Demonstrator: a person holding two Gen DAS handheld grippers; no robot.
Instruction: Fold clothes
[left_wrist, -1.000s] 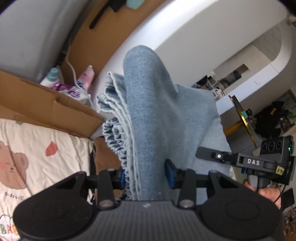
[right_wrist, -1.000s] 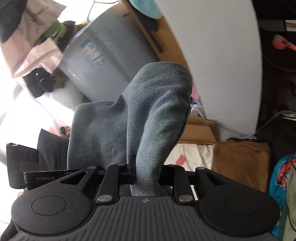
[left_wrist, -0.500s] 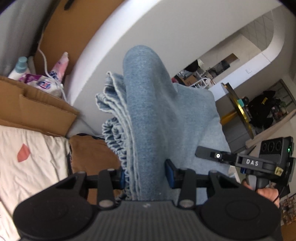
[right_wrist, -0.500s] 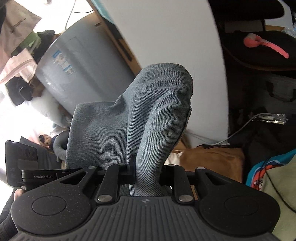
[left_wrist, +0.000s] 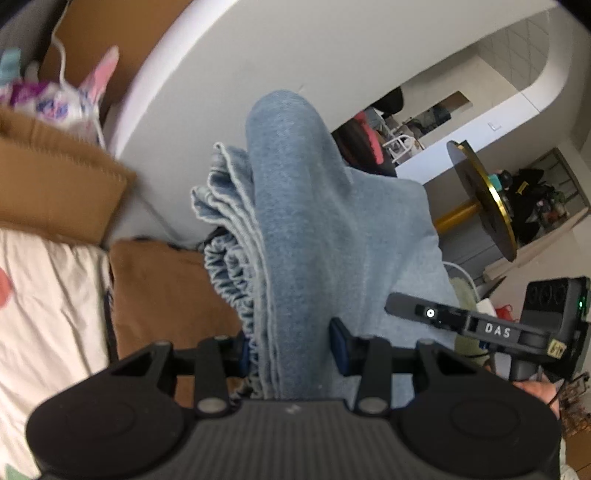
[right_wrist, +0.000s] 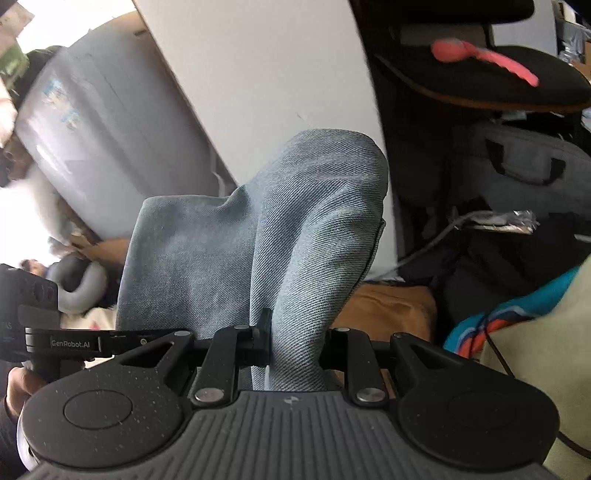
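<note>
left gripper (left_wrist: 291, 350) jaws clamp denim garment (left_wrist: 314, 229) | right gripper (right_wrist: 295, 343) jaws clamp same garment

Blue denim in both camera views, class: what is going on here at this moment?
A person is holding one piece of blue denim clothing up in the air with two hand-held tongs. The left tongs are shut on a bunched, gathered edge of it, and the right tongs are shut on another fold of the same cloth. It hangs between them, not yet laid down or folded flat. The bed sheet and a brown cushion lie beyond it.
</note>
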